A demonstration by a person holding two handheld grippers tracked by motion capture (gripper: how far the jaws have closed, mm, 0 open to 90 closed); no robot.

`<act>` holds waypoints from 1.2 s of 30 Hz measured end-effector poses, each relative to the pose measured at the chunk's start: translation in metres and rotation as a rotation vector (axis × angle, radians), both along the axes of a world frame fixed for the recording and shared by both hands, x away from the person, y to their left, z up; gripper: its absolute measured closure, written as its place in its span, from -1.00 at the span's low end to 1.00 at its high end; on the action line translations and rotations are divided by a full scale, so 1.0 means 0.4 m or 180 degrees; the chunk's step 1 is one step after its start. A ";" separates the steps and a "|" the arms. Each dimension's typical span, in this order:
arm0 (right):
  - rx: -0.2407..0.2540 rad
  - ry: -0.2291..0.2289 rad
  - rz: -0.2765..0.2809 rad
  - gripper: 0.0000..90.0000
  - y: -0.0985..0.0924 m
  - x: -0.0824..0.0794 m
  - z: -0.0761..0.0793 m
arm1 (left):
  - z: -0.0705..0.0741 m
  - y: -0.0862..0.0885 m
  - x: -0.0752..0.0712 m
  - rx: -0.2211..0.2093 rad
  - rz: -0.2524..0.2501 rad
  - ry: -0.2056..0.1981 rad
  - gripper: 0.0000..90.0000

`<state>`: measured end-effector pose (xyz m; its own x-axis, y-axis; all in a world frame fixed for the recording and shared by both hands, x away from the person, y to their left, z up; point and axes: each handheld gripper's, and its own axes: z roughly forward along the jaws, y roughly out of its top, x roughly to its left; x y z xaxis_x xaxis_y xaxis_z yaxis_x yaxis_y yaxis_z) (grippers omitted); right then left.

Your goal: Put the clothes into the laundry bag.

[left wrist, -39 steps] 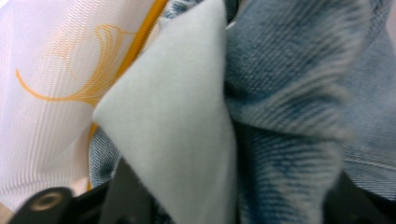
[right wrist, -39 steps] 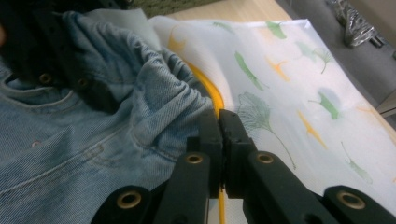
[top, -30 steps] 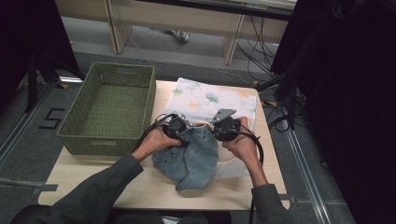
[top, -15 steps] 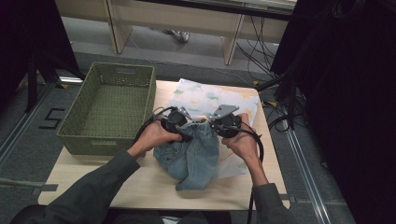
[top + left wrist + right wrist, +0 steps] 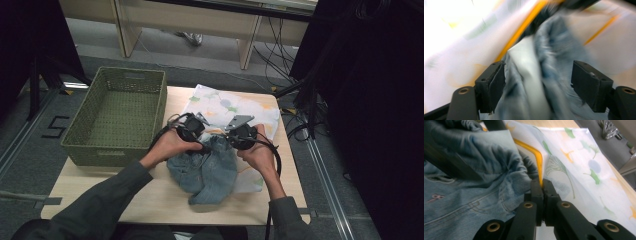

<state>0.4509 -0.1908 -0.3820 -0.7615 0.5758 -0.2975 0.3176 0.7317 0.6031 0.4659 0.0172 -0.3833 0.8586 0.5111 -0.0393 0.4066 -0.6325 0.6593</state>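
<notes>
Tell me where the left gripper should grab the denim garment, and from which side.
Judging by its pose, best take the raised fold of the denim garment that stands between the open left gripper fingers. Come straight down from above, the fingers astride that ridge, and close across it. The right gripper is shut on the printed bag's orange-trimmed edge beside the denim, so stay on the denim's left side.

L gripper (image 5: 539, 82) jaws just opened, off the denim (image 5: 207, 167); L hand lifted since 1s ago.
</notes>
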 end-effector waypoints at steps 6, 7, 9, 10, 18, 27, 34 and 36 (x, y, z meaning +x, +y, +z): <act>0.0076 0.0004 -0.0046 0.99 -0.011 0.000 0.006 | 0.015 0.081 -0.041 0.0097 0.0073 -0.0041 -0.55; 0.0067 0.0001 -0.0047 0.99 -0.009 -0.002 0.007 | -0.003 0.097 -0.041 0.0212 0.0025 0.0016 -0.56; 0.0066 -0.0022 -0.0038 0.99 -0.004 -0.004 0.008 | -0.049 0.106 -0.034 0.0240 0.0043 0.0165 -0.60; 0.0073 0.0004 -0.0015 0.99 -0.003 -0.003 0.008 | -0.069 0.104 -0.030 0.0215 0.0044 0.0230 -0.52; 0.0106 -0.0010 0.0126 1.00 0.028 -0.011 0.019 | -0.067 -0.004 -0.024 0.0105 -0.0285 0.0006 0.50; 0.0062 0.0006 0.0124 1.00 0.018 -0.014 0.011 | -0.111 -0.006 0.024 -0.0085 0.0291 -0.0010 -0.26; 0.0089 -0.0004 0.0076 0.99 -0.002 -0.013 0.012 | -0.067 0.099 -0.067 -0.0211 0.0326 0.0077 -0.62; 0.0095 -0.0011 0.0082 0.99 -0.003 -0.012 0.014 | -0.089 0.103 -0.091 -0.0231 0.0289 0.0161 -0.64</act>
<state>0.4461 -0.1919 -0.3765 -0.7752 0.5646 -0.2832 0.2967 0.7213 0.6258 0.4294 0.0584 -0.4190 0.8050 0.5808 -0.1210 0.4938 -0.5430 0.6792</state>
